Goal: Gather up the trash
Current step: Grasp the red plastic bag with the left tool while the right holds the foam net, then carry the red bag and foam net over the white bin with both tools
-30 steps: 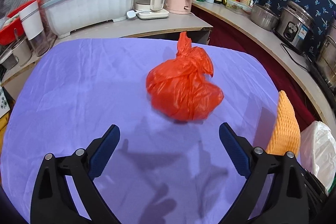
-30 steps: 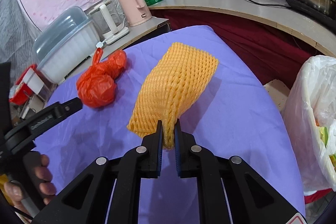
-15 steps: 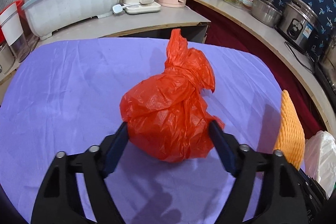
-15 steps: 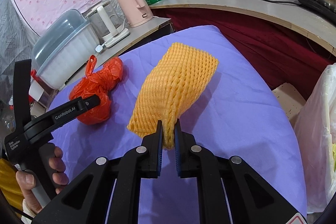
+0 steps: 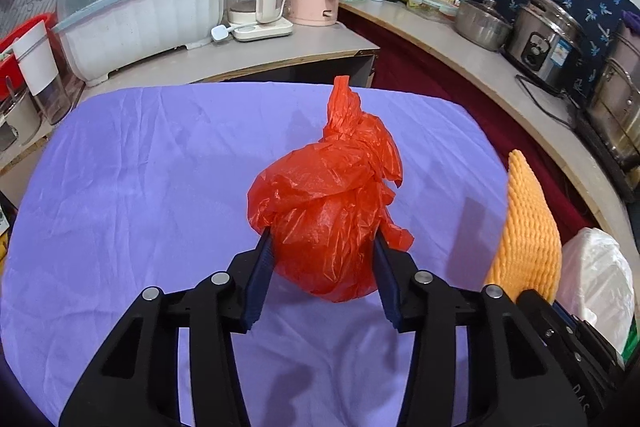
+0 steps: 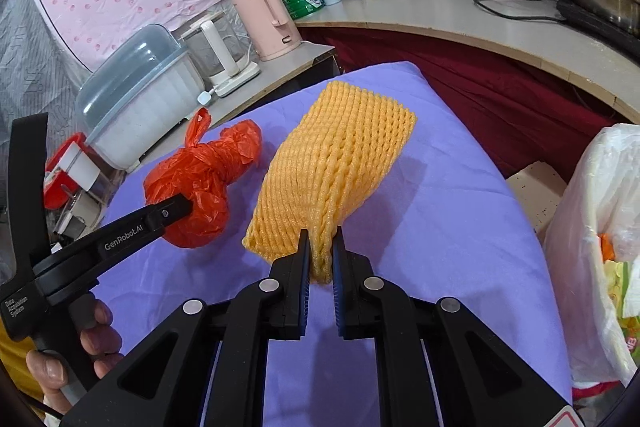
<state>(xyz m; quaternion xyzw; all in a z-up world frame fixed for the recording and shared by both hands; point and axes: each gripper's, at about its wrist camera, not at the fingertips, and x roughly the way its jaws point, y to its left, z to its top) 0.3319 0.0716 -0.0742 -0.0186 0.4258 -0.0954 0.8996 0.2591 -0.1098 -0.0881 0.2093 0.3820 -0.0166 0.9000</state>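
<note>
Clamping a knotted red plastic bag between its blue pads, the left gripper is pressing both fingers into the bag's bulging sides over the purple tablecloth; whether the bag is lifting clear or resting on the cloth is not clear from this view. The bag is looking crinkled and translucent, its tied neck twisting upward, so the film is likely giving under the squeeze. At the right edge an orange foam fruit net is standing beside a white bin liner. Turning to the right wrist view, the right gripper is pinching the near end of the orange foam fruit net, jaws nearly together, the ribbed mesh fanning out above the tablecloth. The red plastic bag is sitting in the left gripper alongside. Both pieces are appearing secured but neither is yet in the white bin liner at the table's right, where other rubbish is showing; carrying and dropping are remaining.
</note>
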